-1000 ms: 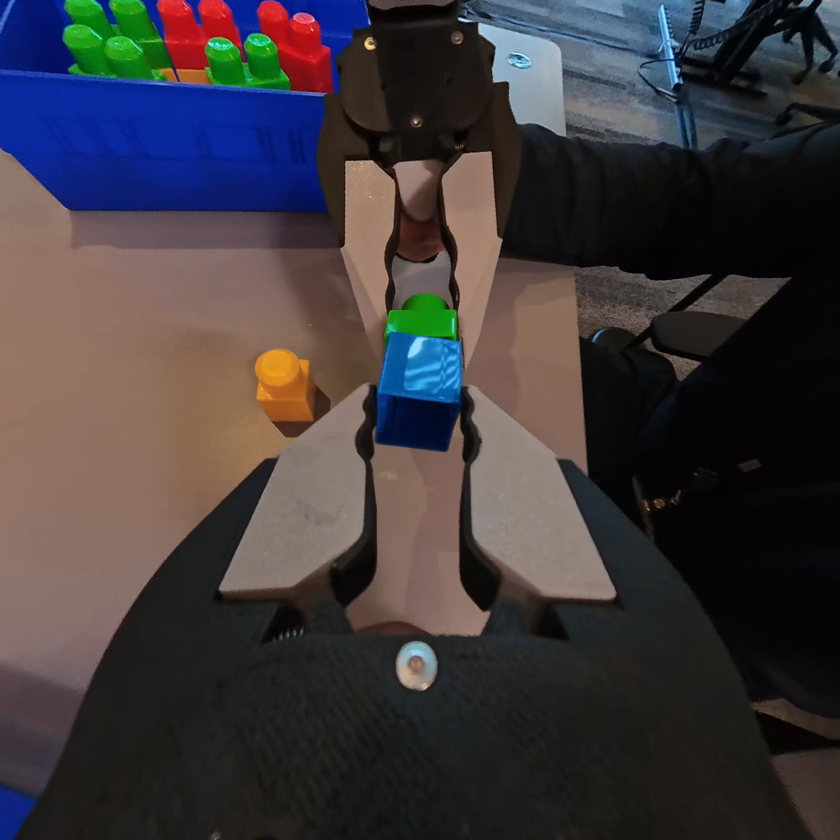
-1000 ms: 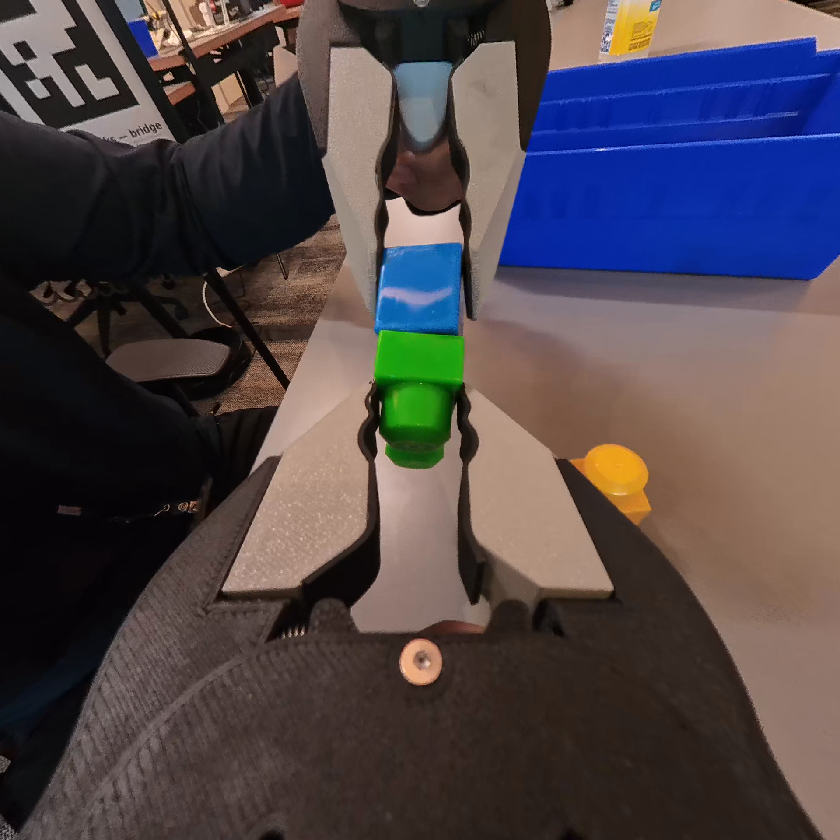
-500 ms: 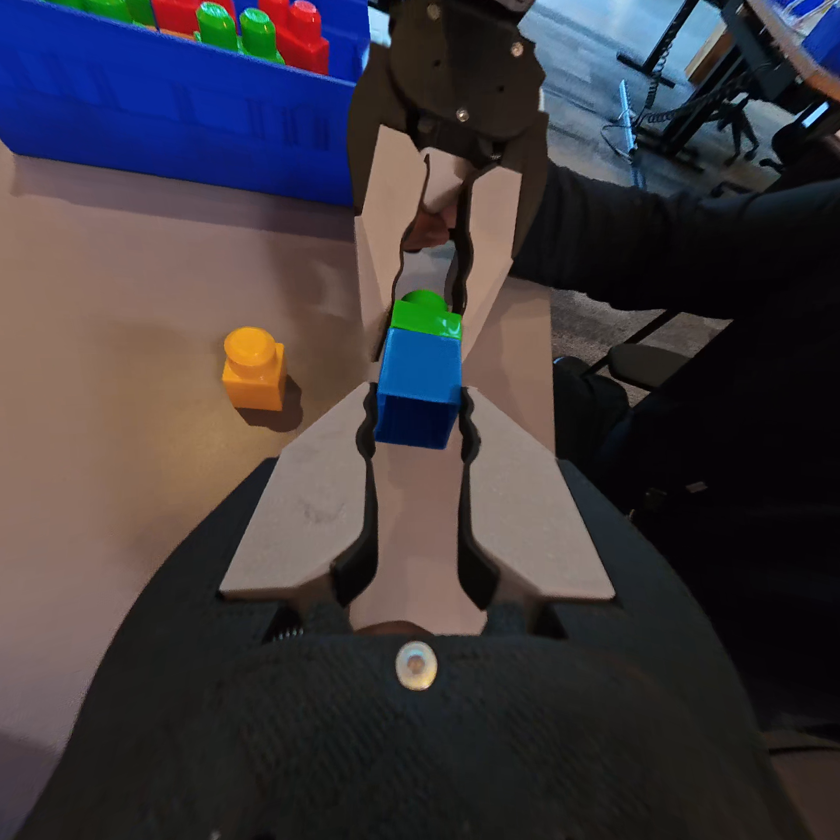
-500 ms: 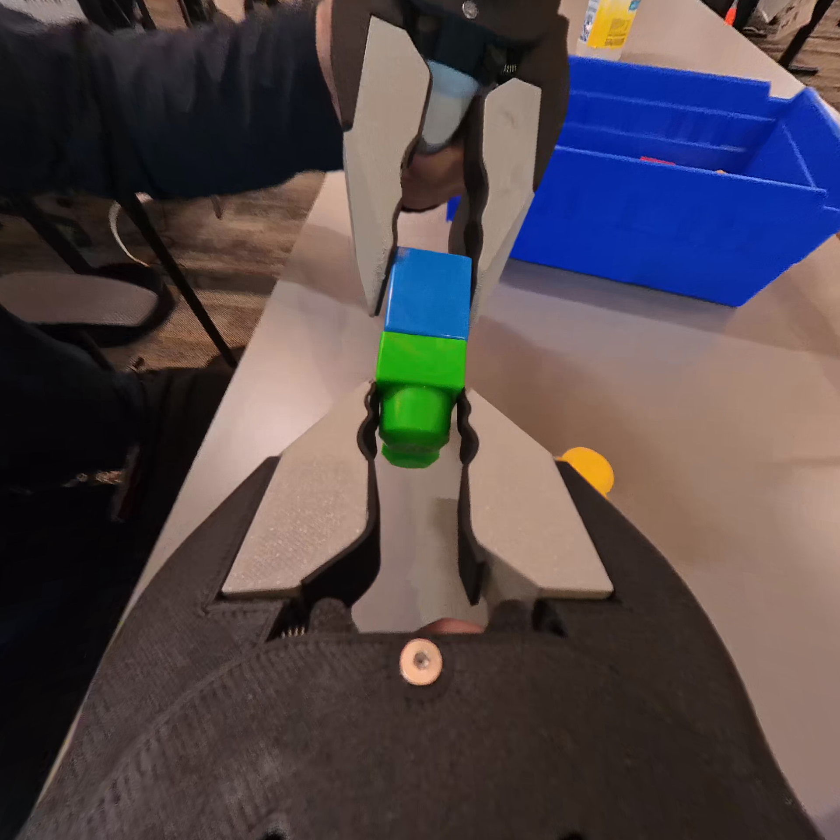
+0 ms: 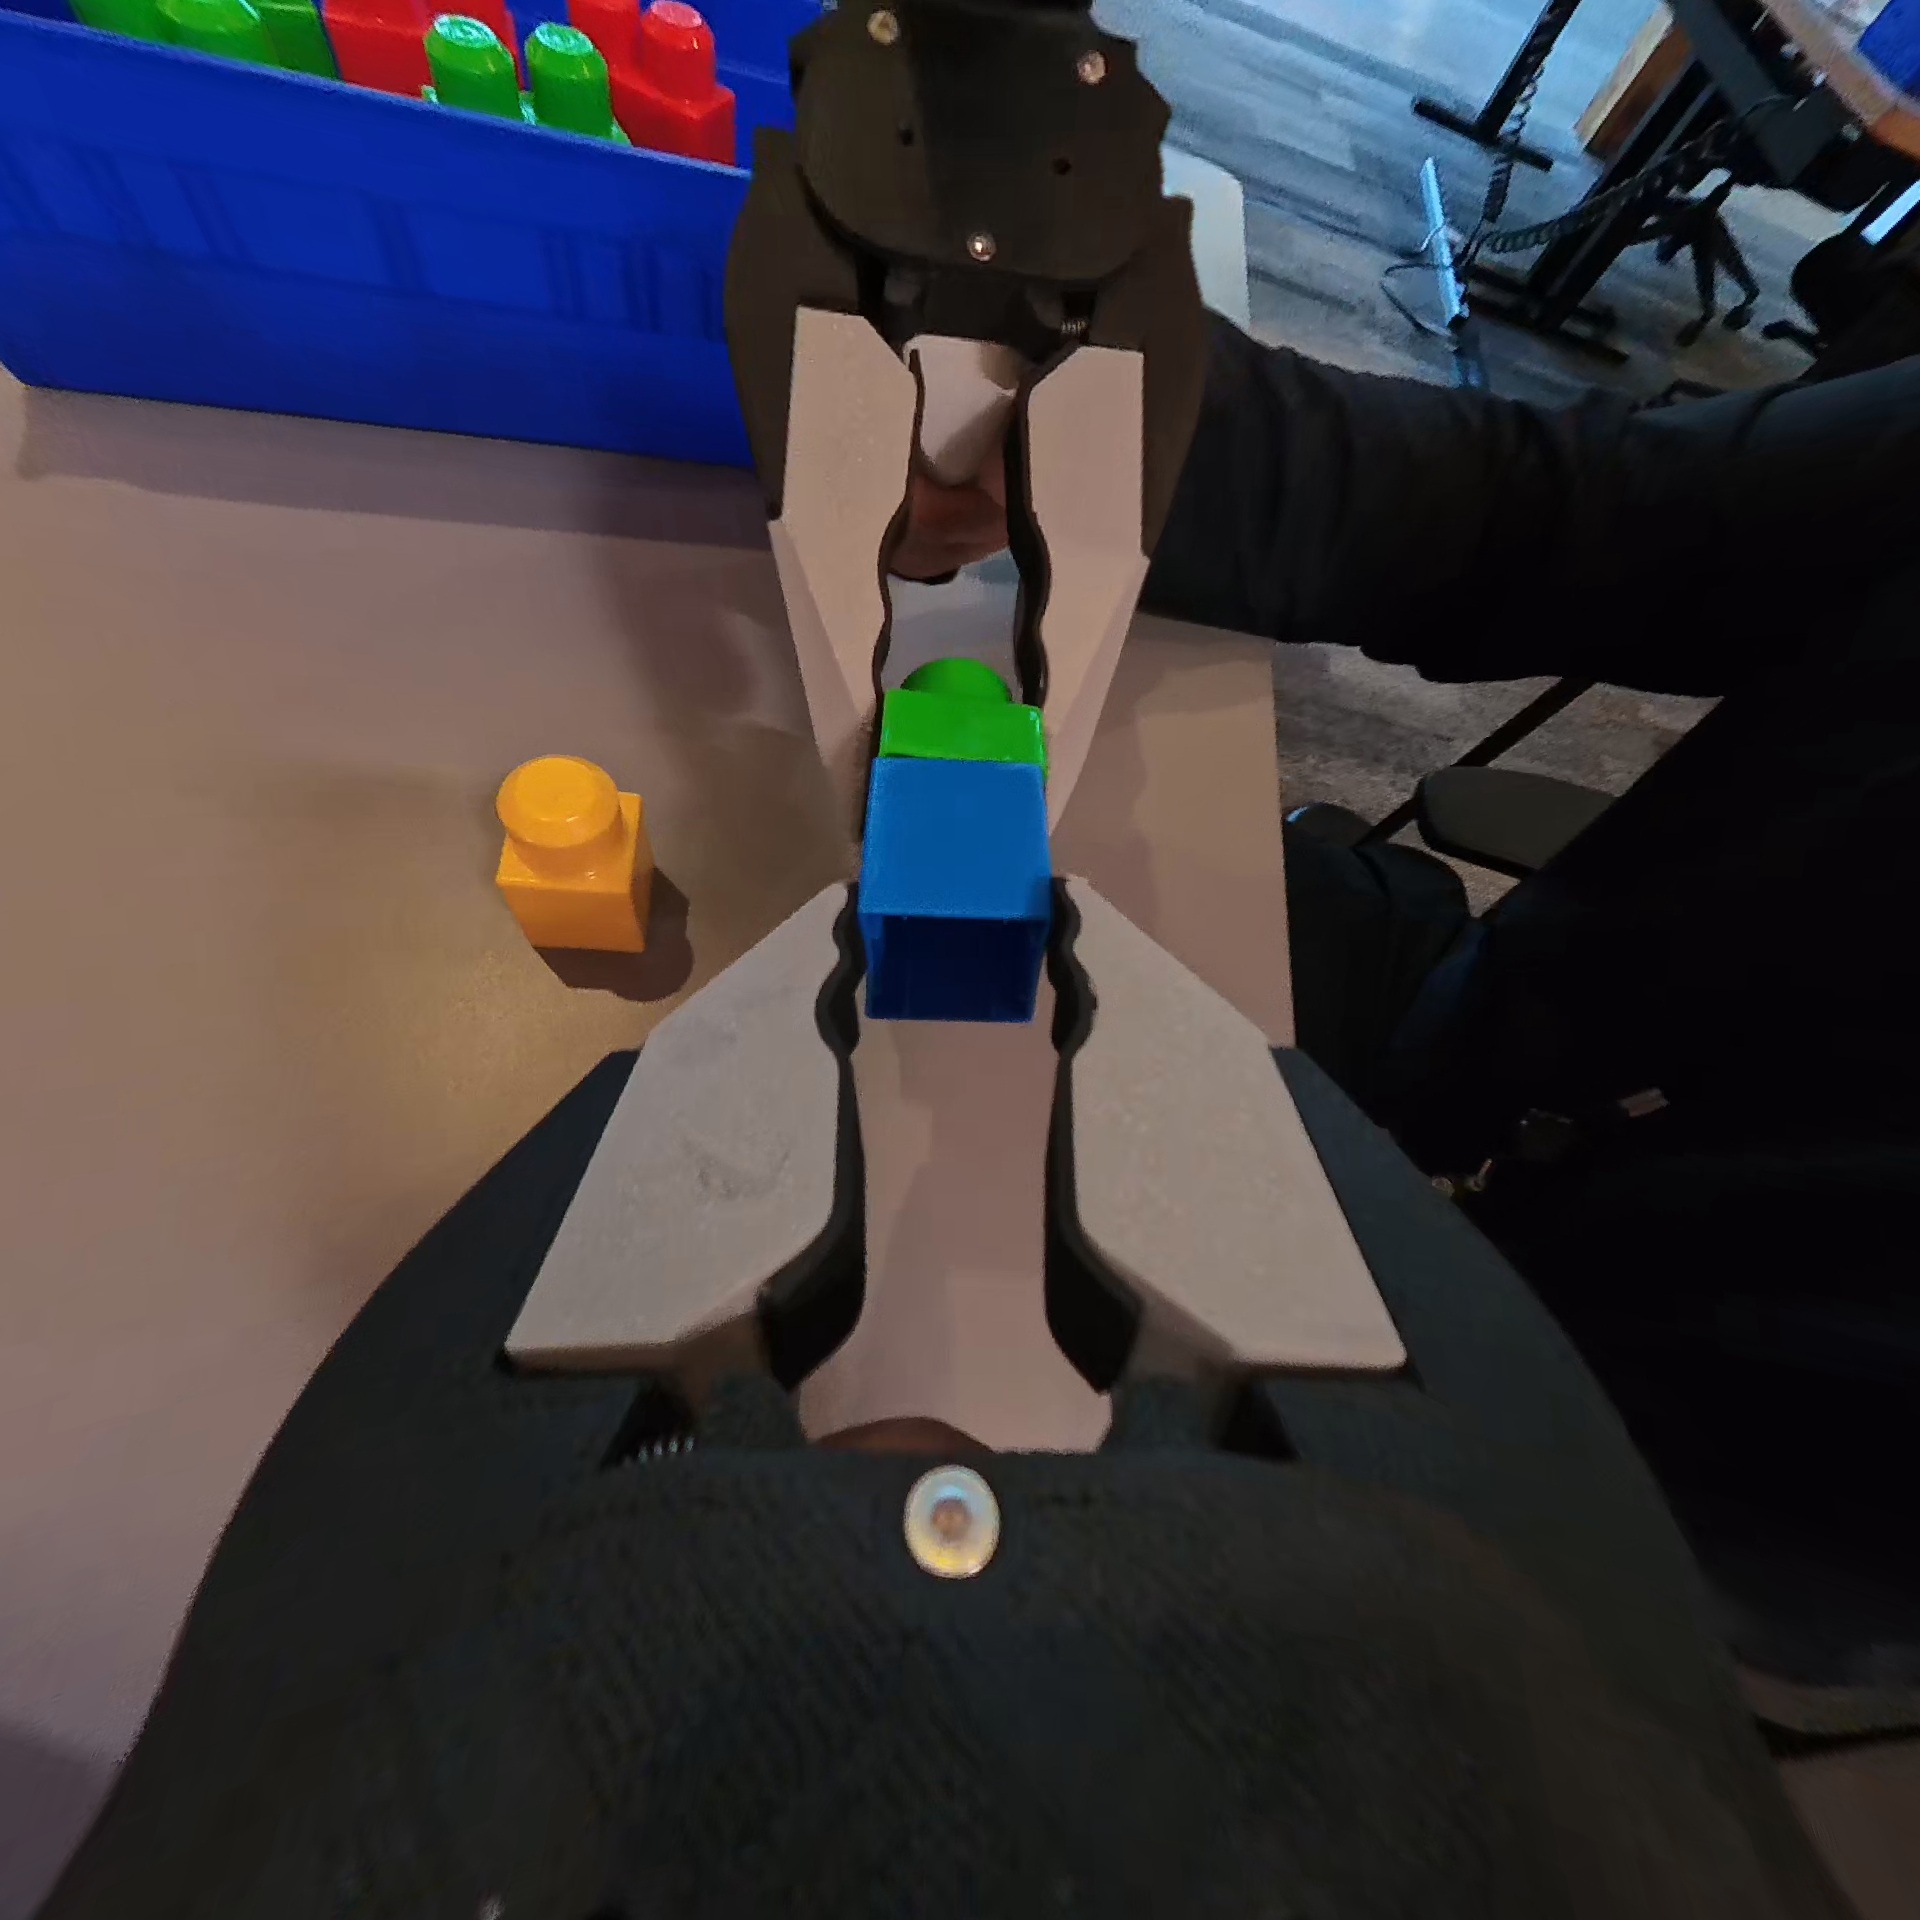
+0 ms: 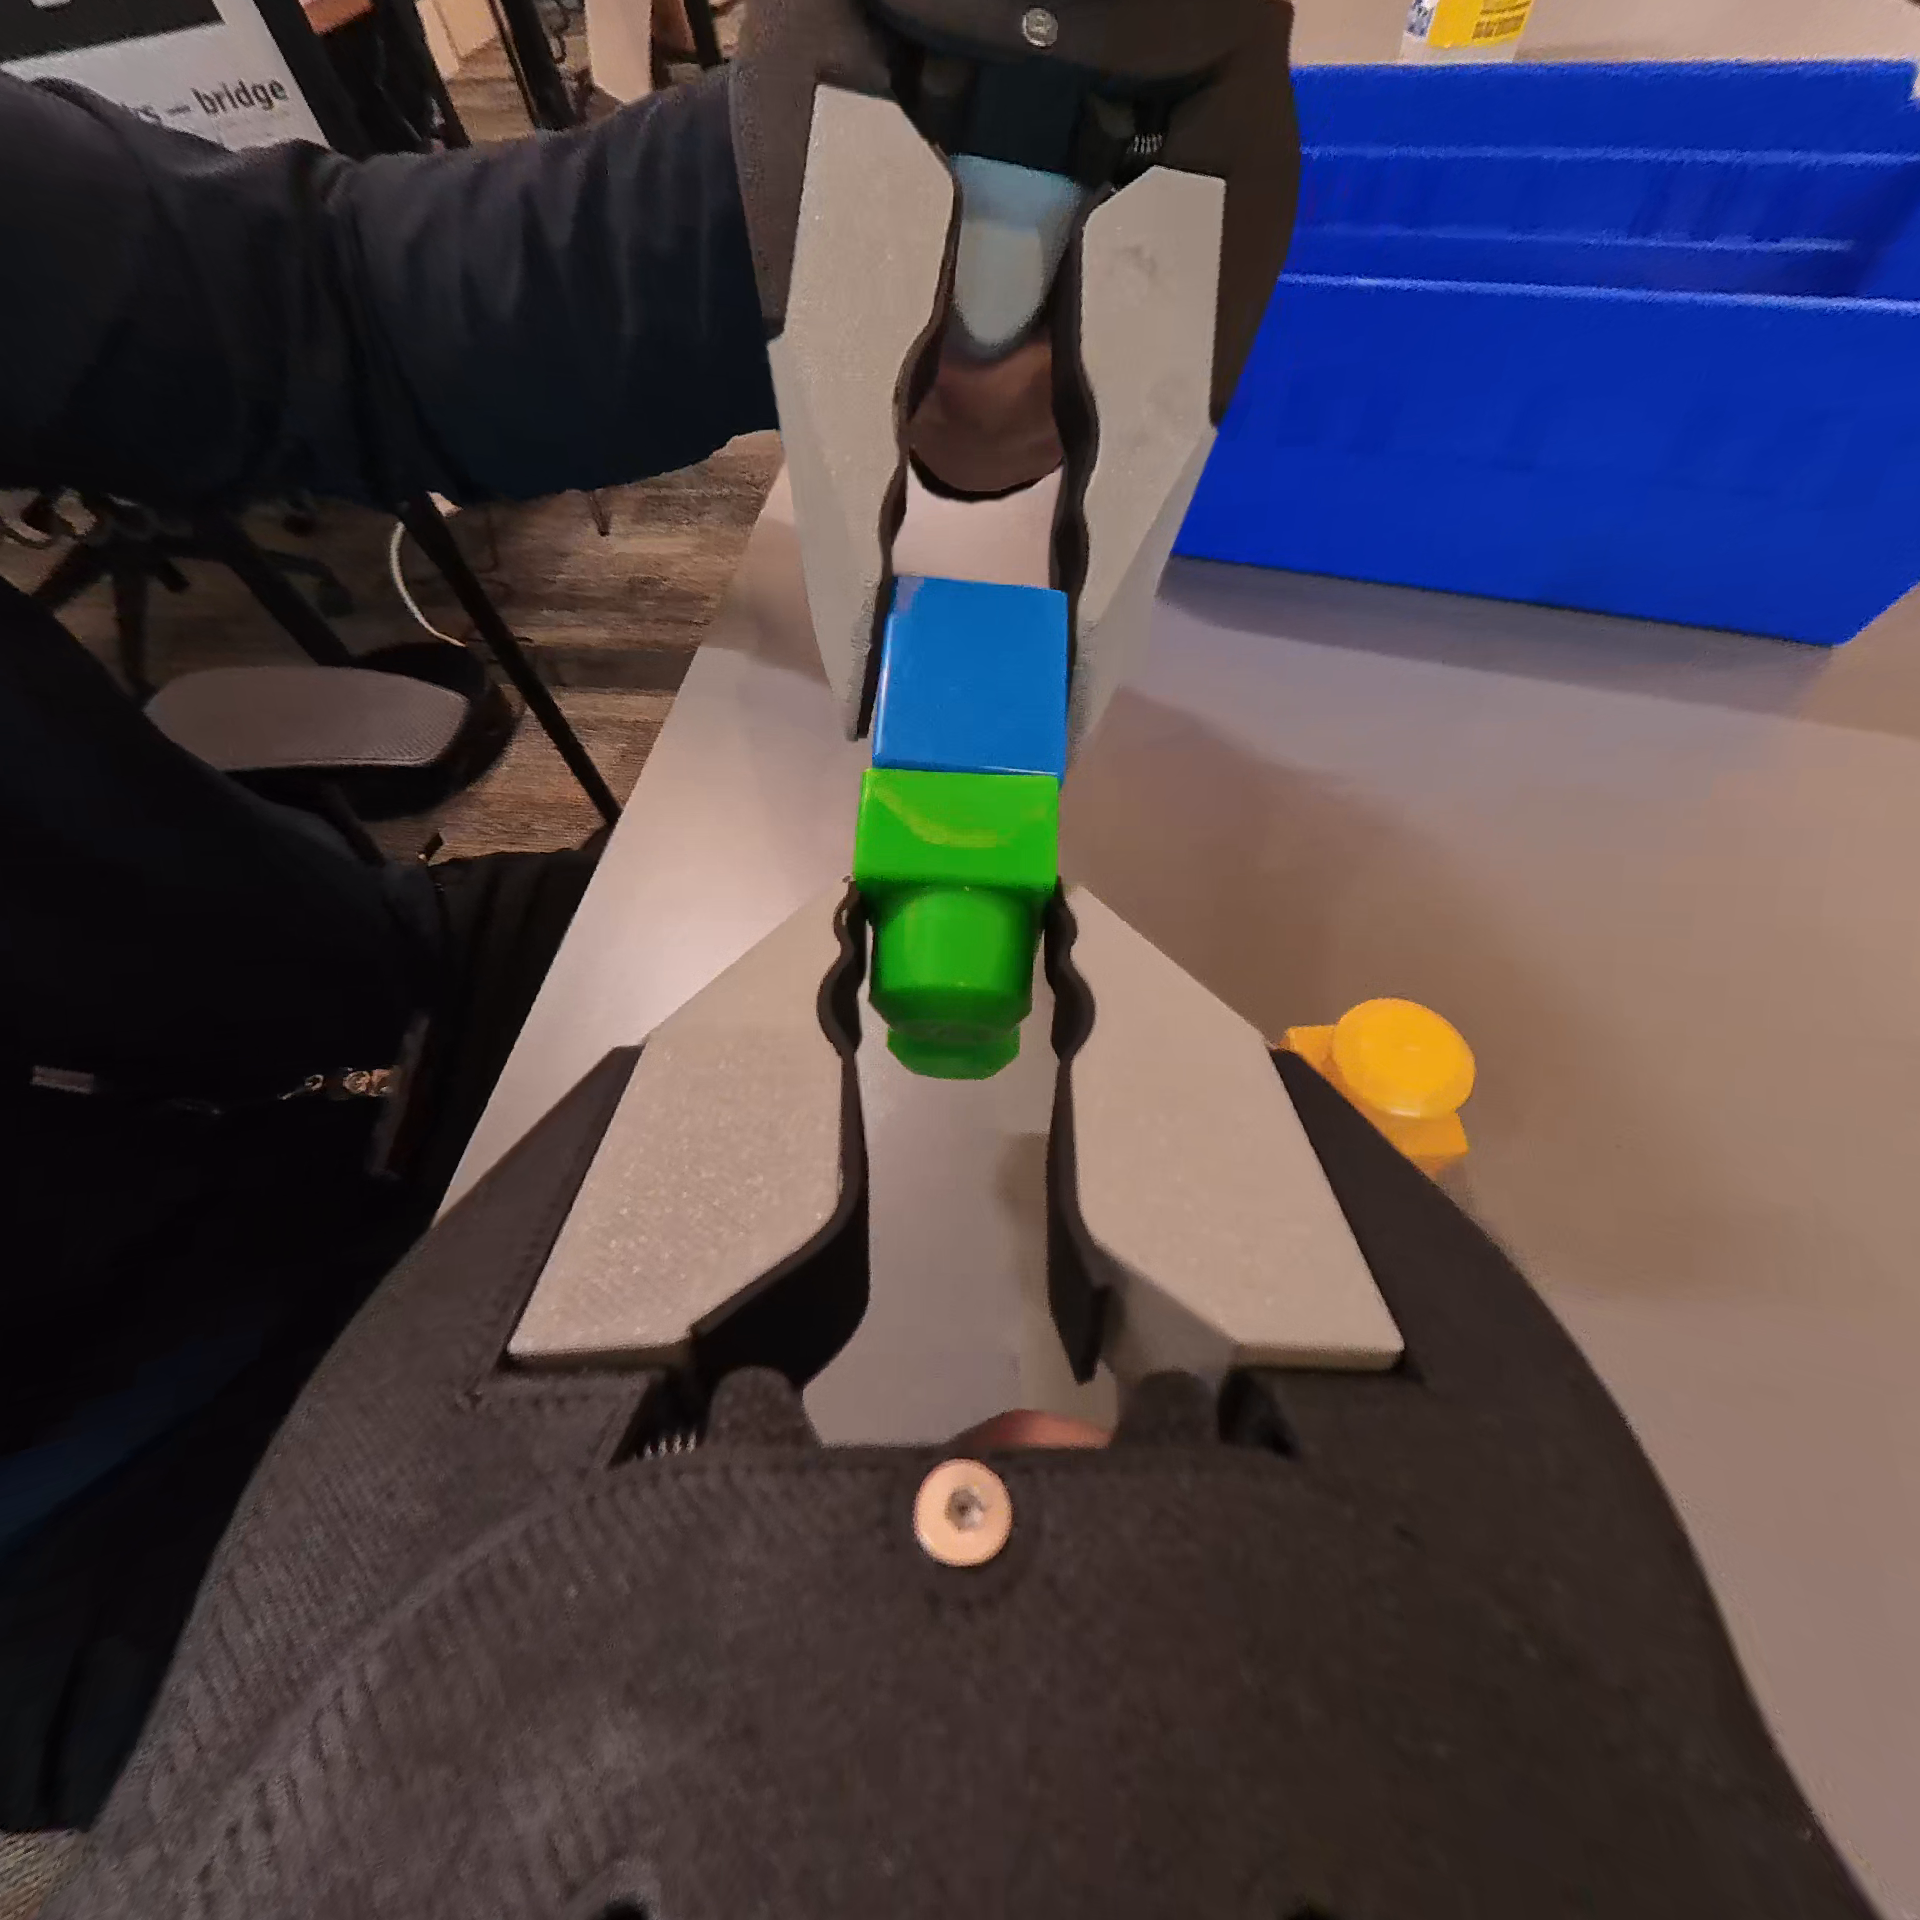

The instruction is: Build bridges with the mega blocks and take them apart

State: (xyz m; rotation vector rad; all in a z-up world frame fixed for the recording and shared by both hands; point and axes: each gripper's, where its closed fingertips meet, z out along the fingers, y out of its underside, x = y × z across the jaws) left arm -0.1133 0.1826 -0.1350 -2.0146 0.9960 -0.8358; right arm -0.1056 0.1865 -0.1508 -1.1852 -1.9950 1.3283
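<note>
A blue block (image 5: 954,852) and a green block (image 5: 958,722) are joined end to end and held level above the table between my two grippers. My left gripper (image 5: 954,951) is shut on the blue block's open end. My right gripper (image 6: 956,971) is shut on the green block (image 6: 954,847), its stud towards that camera. The blue block (image 6: 971,675) shows beyond it in the right wrist view, in the left gripper's fingers (image 6: 831,436). The right gripper's fingers (image 5: 831,499) show beyond the blocks in the left wrist view.
An orange block (image 5: 574,852) stands alone on the table left of the pair; it also shows in the right wrist view (image 6: 1397,1081). A blue bin (image 5: 312,239) with several green and red blocks stands behind. A person's dark sleeve (image 5: 1507,499) and the table edge are near. My left and right fingertips are right by each other.
Both grippers keep their hold on the joined blue and green blocks. The pair has shifted a little relative to the table and bin. The blocks stay together.
</note>
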